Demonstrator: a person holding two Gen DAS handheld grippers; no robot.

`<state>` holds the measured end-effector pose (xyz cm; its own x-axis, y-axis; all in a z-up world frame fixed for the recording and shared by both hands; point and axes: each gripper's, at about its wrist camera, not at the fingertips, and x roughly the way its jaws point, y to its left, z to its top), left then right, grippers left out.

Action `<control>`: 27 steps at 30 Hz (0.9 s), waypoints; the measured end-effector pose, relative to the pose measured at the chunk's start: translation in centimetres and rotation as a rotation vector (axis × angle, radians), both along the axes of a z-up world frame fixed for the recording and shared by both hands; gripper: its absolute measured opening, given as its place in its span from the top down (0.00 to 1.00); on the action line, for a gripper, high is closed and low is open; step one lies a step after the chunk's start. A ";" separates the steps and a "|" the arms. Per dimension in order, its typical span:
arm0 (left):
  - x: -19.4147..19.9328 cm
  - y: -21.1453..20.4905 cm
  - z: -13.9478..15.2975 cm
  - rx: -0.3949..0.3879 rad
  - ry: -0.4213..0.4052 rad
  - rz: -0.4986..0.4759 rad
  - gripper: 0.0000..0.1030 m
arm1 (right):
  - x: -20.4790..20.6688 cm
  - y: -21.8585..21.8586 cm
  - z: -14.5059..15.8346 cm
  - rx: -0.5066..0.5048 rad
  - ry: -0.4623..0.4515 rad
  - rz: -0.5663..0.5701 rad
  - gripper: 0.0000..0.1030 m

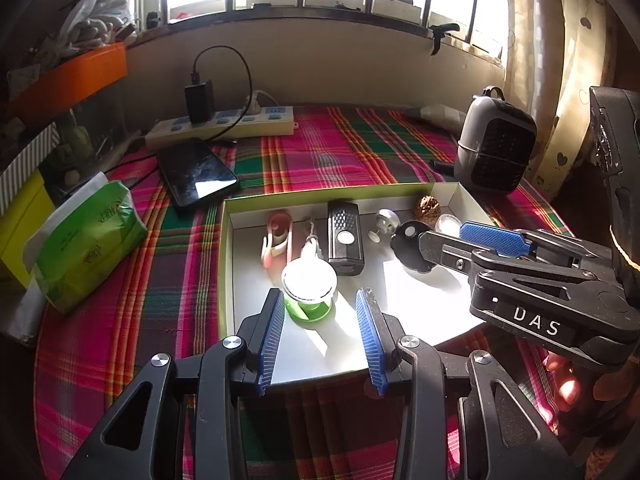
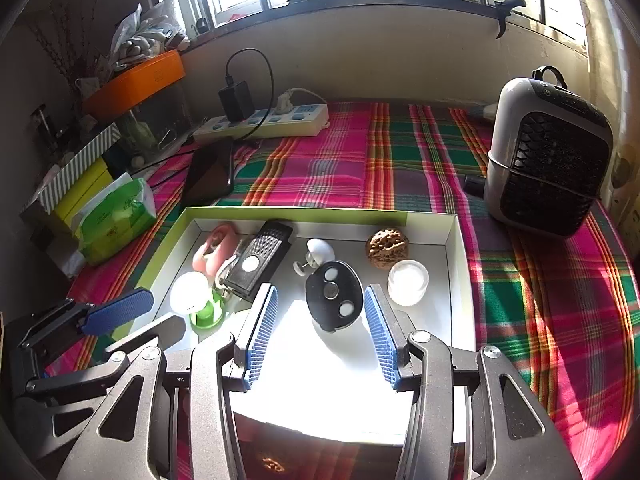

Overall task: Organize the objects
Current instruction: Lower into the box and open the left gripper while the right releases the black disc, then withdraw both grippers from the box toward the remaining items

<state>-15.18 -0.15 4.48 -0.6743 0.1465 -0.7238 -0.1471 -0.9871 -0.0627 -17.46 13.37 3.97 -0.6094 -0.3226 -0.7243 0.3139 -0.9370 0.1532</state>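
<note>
A shallow white box with a green rim lies on the plaid cloth. In it lie a pink clip, a black rectangular device, a white knob, a walnut and a small clear jar. A green-and-white lamp stands just past my left gripper, which is open and holds nothing. A black oval remote lies between the tips of my right gripper. Its pads stand apart from the remote, open.
Left of the box lie a green tissue pack, a phone and a power strip with a charger. A grey fan heater stands at the right. Stacked boxes and an orange tray crowd the left wall. A hand holds the right gripper.
</note>
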 end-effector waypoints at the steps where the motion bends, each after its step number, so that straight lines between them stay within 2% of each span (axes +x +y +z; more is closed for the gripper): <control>1: 0.3 0.0 0.1 -0.003 0.001 0.004 0.66 | 0.3 0.1 0.1 0.001 0.002 -0.002 0.54; 13: 3.4 -0.4 0.5 0.017 0.018 -0.012 0.66 | 4.1 1.0 0.4 -0.001 0.024 -0.020 0.54; 27: 5.4 -1.9 -0.8 0.058 -0.008 -0.004 0.66 | 7.2 2.0 -0.5 -0.008 0.023 -0.048 0.54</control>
